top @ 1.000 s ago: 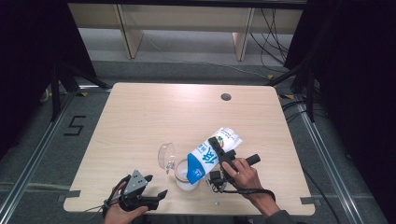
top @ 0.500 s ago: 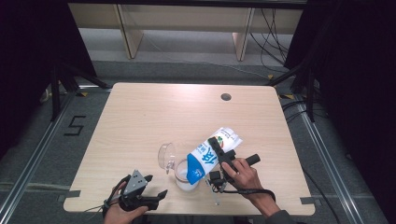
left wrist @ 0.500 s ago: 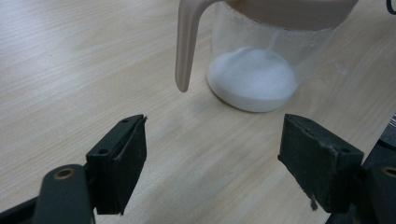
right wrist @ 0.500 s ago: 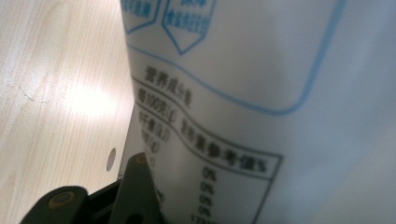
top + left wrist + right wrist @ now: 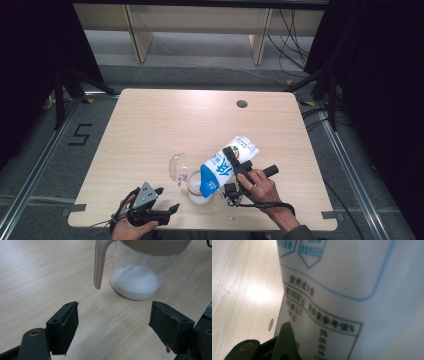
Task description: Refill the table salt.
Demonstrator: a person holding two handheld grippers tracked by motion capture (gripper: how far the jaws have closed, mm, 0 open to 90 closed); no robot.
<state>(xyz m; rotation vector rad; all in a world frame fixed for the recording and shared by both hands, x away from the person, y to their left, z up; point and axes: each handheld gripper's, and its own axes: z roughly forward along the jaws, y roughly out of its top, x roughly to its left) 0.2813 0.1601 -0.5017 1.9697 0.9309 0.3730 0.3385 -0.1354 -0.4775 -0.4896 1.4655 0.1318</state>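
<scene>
Pour step in hand: my right tongs clamp white-and-blue bag, tilted mouth-down over clear jug near counter front edge. Jug holds shallow layer of white powder. Next move, I judge: keep bag mouth inside jug rim, then tip bag back upright. Right hand low behind bag; left tongs wide, empty, resting at front edge, aimed at jug.

The high view looks forward and down over the whole counter from its near edge. The left gripper view sits low and close, facing the jug, which the high view shares. The right gripper view presses against the bag, print blurred, probably too near to focus.
</scene>
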